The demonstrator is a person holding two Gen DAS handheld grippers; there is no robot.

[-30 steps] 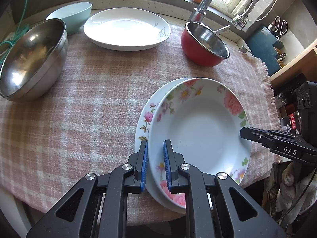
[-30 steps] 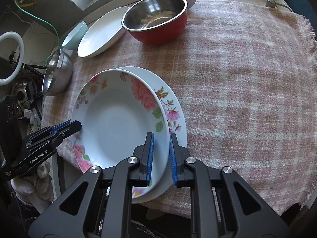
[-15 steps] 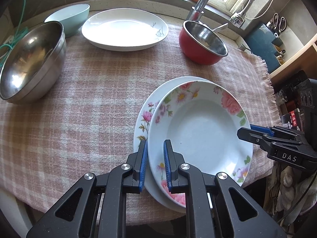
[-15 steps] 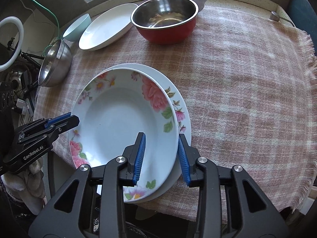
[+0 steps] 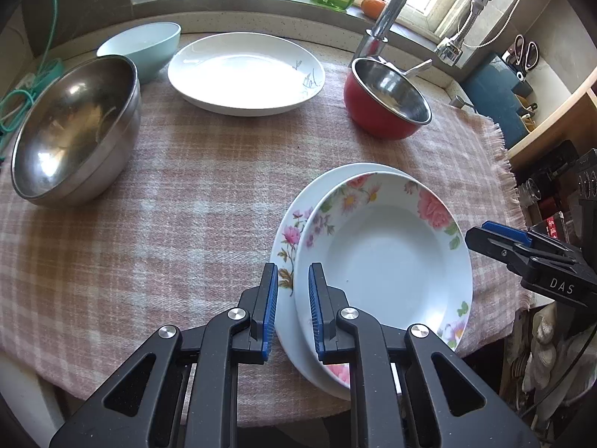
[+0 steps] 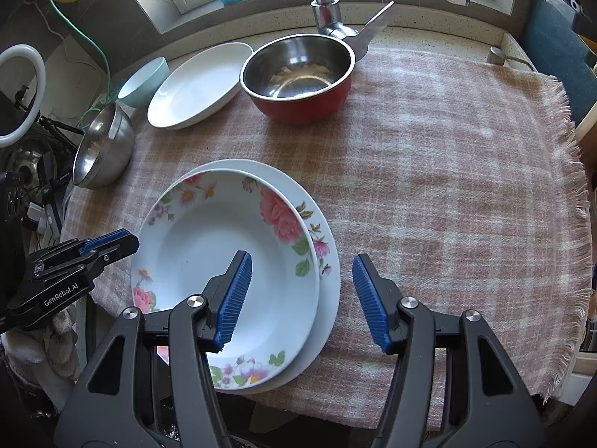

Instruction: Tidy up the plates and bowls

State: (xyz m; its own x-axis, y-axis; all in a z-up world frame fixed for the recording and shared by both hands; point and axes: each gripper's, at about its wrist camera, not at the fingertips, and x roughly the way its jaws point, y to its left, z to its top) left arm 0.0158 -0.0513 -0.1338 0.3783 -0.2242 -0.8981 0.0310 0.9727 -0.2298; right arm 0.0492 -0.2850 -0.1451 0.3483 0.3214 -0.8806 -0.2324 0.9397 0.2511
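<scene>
Two flowered plates sit stacked near the front edge of the table (image 6: 429, 171), on its pink checked cloth (image 5: 179, 201). The upper flowered plate (image 6: 209, 246) lies a little off centre in the lower flowered plate (image 6: 328, 298), whose rim shows along one side.

The left tongs (image 5: 293, 298) are nearly closed around the near rims of the stack; from here it looks like they pinch the lower plate's edge, though I can't be sure the pads truly press on it. The right tongs (image 6: 302, 298) have just been opening and now stand wide, one blue pad over the upper plate's bowl and the other outside both rims, touching neither.

Further back, a red pot (image 6: 298, 78) with a steel inside stands by the tap (image 6: 324, 0). Beside it lies a plain white plate (image 5: 246, 72), then a pale green bowl (image 5: 143, 46) and a large steel bowl (image 5: 74, 130) toward the left edge.
</scene>
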